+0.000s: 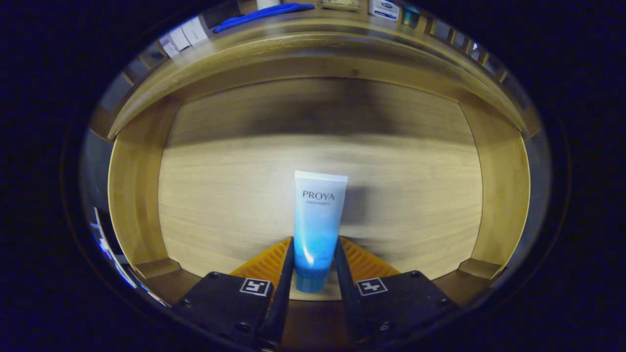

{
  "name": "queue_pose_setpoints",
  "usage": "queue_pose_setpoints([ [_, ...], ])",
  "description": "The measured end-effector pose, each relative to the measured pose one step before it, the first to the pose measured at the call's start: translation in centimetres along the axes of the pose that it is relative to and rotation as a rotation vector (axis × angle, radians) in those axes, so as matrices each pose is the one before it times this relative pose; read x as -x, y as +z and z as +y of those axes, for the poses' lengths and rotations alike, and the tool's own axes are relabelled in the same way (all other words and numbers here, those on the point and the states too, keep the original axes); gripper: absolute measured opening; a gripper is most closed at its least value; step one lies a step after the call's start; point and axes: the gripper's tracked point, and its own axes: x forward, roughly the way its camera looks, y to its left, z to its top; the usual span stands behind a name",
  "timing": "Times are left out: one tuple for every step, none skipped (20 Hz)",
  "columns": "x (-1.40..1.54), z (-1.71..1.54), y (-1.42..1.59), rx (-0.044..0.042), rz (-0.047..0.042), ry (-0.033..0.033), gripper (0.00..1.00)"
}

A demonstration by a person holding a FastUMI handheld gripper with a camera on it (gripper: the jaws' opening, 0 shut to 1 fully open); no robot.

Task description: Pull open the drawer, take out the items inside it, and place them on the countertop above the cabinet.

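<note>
We see our tongs point(314, 252) reaching down into the open drawer point(137, 195), and their two fingers point(268, 261) are clamped on a tube point(318, 227) of blue and white, one finger pressed against each side of its lower, darker-blue part. The tube's cap end sits down between the fingers, close to us, and its flat crimped white end points away, out beyond the fingertips. We cannot tell whether the tube rests on the drawer's wooden floor or hangs just above it; a soft shadow falls on the wood to its right.

Around the tube the drawer floor is pale wood, ringed by wooden side walls on both sides and a back wall in shade further ahead. Above the back of the drawer runs the wooden front edge of the desk point(303, 36). On the desk we make out a blue cloth-like thing point(264, 13) towards the left, some small white boxes point(183, 35) further left, and a white-and-blue box point(384, 10) with a small teal jar point(410, 16) just beside it on the right.
</note>
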Motion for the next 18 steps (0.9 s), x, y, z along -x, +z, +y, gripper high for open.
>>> queue_pose_setpoints([
  [-0.041,0.044,0.028,-0.00143,-0.00638,0.00405,0.5],
  [0.046,-0.016,0.254,-0.00369,-0.01287,-0.00284,0.47],
  [0.124,-0.356,0.254,0.00067,-0.01459,-0.01886,0.46],
  [0.404,-0.271,0.333,-0.006,-0.01737,-0.01715,0.43],
  [0.364,-0.675,0.208,0.01127,-0.02475,-0.0125,0.42],
  [0.569,-0.192,0.168,0.02227,-0.0207,-0.00572,0.42],
  [0.587,0.032,0.204,0.0193,-0.01953,-0.0026,0.41],
  [0.666,0.067,0.411,0.01337,-0.01645,0.0018,0.41],
  [0.425,0.168,0.45,0.00776,-0.01625,0.0041,0.41],
  [0.589,0.153,0.528,0.00287,-0.01439,0.00494,0.41],
  [0.943,-0.117,0.403,0.00376,-0.0146,0.00312,0.41],
  [0.666,-0.142,0.487,0.00308,-0.01491,-0.00035,0.41],
  [0.732,-0.081,0.44,0.00693,-0.01377,0.00158,0.41],
  [0.721,-0.053,0.473,0.00608,-0.01302,0.00135,0.41],
  [0.833,0.003,0.213,0.01027,-0.01034,0.00744,0.41],
  [0.73,0.186,0.556,0.00245,-0.01386,0.00971,0.41],
  [0.754,0.138,0.613,0.00603,-0.01459,0.0064,0.41],
  [0.752,0.052,0.642,0.00467,-0.01775,0.00249,0.41],
])
